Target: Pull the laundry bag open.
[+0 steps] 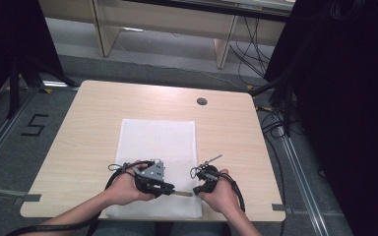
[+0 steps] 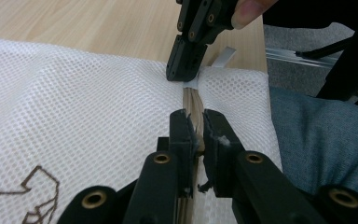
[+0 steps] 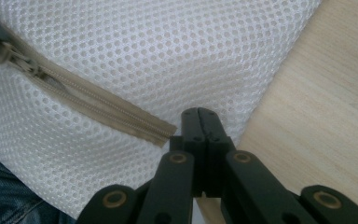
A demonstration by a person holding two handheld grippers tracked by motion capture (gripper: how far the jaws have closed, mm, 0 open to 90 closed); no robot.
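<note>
Mesh bag between both closed jaws

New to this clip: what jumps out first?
A white mesh bag lies flat mid-table, its near edge at the person's side. Both grippers work that near edge: the left gripper is shut at the beige zipper, and the right gripper is shut at the bag's mesh near the zipper's end. A dark round hole marks the wooden table farther back.

A pale wood-grain worktop with a round grommet hole near its far edge is seen; a white mesh zip bag is laid flat on it, reaching the near edge.
</note>
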